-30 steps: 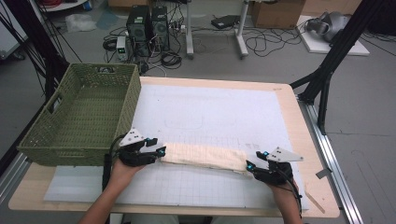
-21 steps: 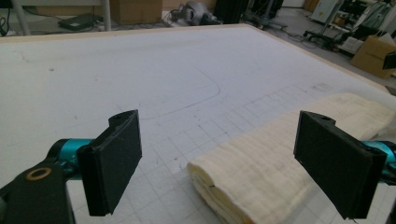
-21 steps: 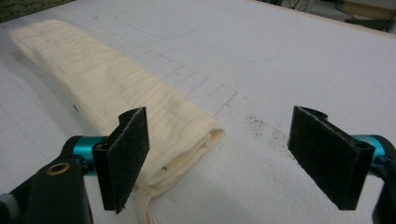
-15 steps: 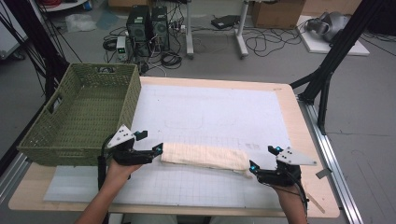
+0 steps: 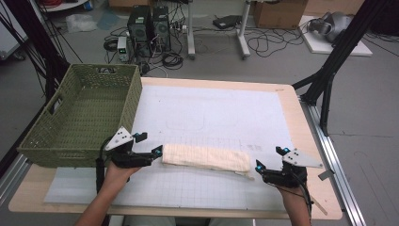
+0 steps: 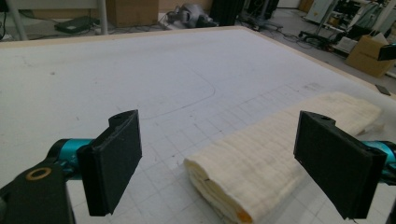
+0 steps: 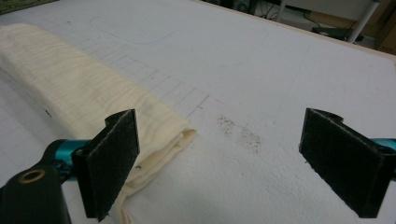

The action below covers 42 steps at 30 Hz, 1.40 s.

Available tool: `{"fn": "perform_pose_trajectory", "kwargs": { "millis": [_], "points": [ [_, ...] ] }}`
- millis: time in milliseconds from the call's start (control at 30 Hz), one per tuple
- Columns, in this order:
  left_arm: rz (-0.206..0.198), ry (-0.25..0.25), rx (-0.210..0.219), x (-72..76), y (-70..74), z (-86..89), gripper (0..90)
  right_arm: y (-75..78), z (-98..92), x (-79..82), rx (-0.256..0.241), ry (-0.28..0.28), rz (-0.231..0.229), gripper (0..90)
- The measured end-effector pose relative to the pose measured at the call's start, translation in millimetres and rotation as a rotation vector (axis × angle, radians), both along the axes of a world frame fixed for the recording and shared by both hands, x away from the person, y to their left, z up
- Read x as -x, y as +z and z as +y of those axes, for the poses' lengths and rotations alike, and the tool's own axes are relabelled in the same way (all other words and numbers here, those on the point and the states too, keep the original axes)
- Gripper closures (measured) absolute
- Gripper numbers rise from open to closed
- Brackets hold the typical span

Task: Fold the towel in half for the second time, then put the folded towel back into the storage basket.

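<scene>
High view first: a cream folded towel (image 5: pixel 206 158) lies lengthwise on the white gridded mat (image 5: pixel 211 113) near the front of the desk (image 5: pixel 287 94). The left gripper (image 5: pixel 157 151) sits right at the towel's left end, held in a hand (image 5: pixel 115 173); the right gripper (image 5: pixel 258 167) sits just off the towel's right end, a small gap between them. A green woven basket (image 5: pixel 80 117) stands on the left side of the desk, beside the left gripper.

Over to the left gripper view: the fingers (image 6: pixel 114 161) are spread wide with nothing between them gripped. The rolled end of the towel (image 6: pixel 280 149) lies on the mat in the gap, its layered folds facing the camera, touching neither pad.

Now the right gripper view: fingers (image 7: pixel 112 154) wide apart here too, holding nothing. The towel (image 7: pixel 88 98) runs off to the left, its loose corner just beside the left pad, while the right pad stands over bare mat with a faint dark smudge (image 7: pixel 240 133).
</scene>
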State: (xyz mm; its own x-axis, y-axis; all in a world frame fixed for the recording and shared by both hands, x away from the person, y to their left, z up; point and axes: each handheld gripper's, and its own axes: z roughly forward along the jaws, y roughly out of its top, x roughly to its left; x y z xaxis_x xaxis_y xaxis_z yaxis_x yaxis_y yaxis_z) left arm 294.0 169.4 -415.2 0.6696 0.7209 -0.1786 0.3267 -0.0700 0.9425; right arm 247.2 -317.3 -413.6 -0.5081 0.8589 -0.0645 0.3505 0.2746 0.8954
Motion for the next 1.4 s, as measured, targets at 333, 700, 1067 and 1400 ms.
{"fn": "perform_pose_trajectory", "kwargs": {
  "millis": [333, 700, 1067, 1400],
  "points": [
    [0.002, -0.031, -0.016, -2.0, -1.2, -8.5, 15.8, -0.4, -5.1, 3.3, 0.001, -0.018, -0.006, 11.4],
    [0.023, -0.032, -0.021, -2.6, -2.9, -11.0, 16.3, -3.1, -4.5, 2.2, 0.008, -0.015, 0.004, 11.4],
    [0.077, -0.050, -0.039, -6.4, -7.6, -19.9, 21.1, -6.3, -10.2, 6.2, 0.012, -0.017, 0.011, 11.4],
    [0.136, -0.008, -0.084, -9.5, -18.2, -25.4, 29.6, -8.3, -9.4, 6.8, 0.014, -0.012, 0.022, 11.5]
  ]
}}
